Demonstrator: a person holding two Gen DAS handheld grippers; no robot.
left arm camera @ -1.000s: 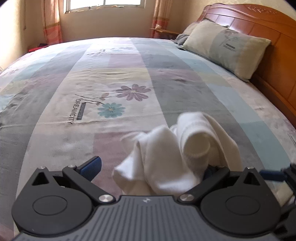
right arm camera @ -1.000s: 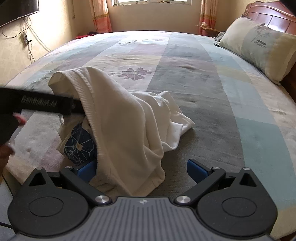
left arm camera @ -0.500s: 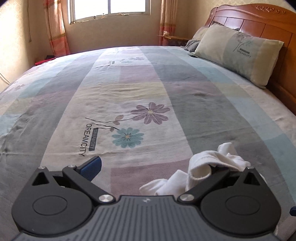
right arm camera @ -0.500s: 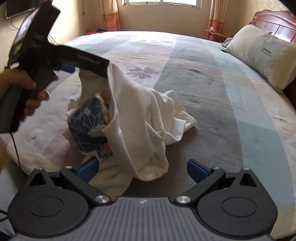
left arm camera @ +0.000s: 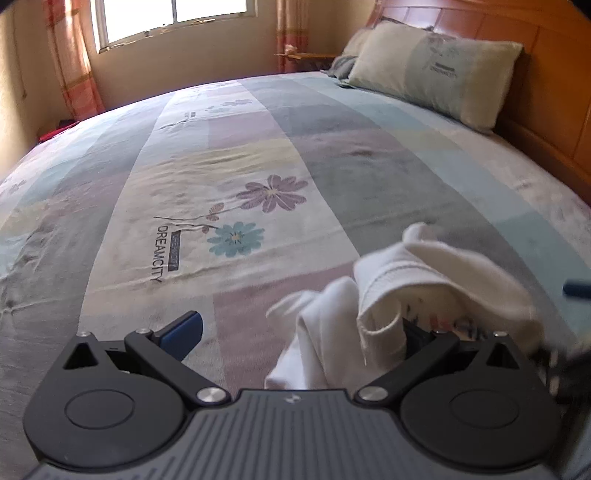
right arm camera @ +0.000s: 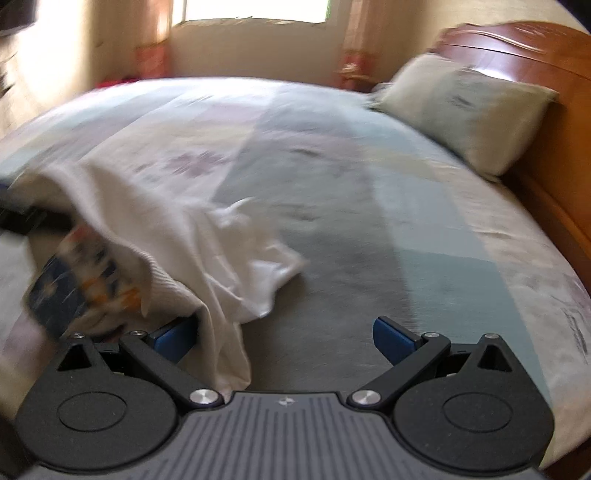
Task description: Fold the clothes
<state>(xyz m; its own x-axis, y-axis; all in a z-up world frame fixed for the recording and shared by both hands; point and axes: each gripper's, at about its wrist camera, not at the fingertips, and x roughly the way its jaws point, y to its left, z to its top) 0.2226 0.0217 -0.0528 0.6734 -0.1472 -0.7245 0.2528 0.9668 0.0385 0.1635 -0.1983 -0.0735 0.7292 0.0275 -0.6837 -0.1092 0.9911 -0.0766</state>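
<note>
- White garment (left arm camera: pixel 391 295): crumpled heap on the bed, lower right of the left wrist view; lower left to centre of the right wrist view (right arm camera: pixel 207 236), that view blurred.
- Printed panel (right arm camera: pixel 70 291): dark blue with orange marks, showing under the garment's raised fold at left of the right wrist view; details blurred.
- Left gripper (left arm camera: pixel 295 332): bottom of its view, fingers spread wide. Left blue pad (left arm camera: pixel 184 328) bare over the bedspread. Right finger hidden behind a hemmed fold of the garment, which drapes over it. Cloth fills the right half of the gap; whether any is caught cannot be told.
- Right gripper (right arm camera: pixel 284 332): bottom of its view, fingers spread wide. Left pad (right arm camera: pixel 173 334) touches or lies just behind the garment's hanging edge; right pad (right arm camera: pixel 391 334) clear, over grey bedspread. A strip of cloth hangs down just inside the left finger.
- Bedspread (left arm camera: pixel 258 147): patchwork of grey, mauve, cream and pale blue, with flower print and the word DREAMCITY left of centre.
- Pillow (left arm camera: pixel 436 70): upper right, against the wooden headboard (left arm camera: pixel 554 92).
- Window (left arm camera: pixel 173 22): upper left, curtains either side.
</note>
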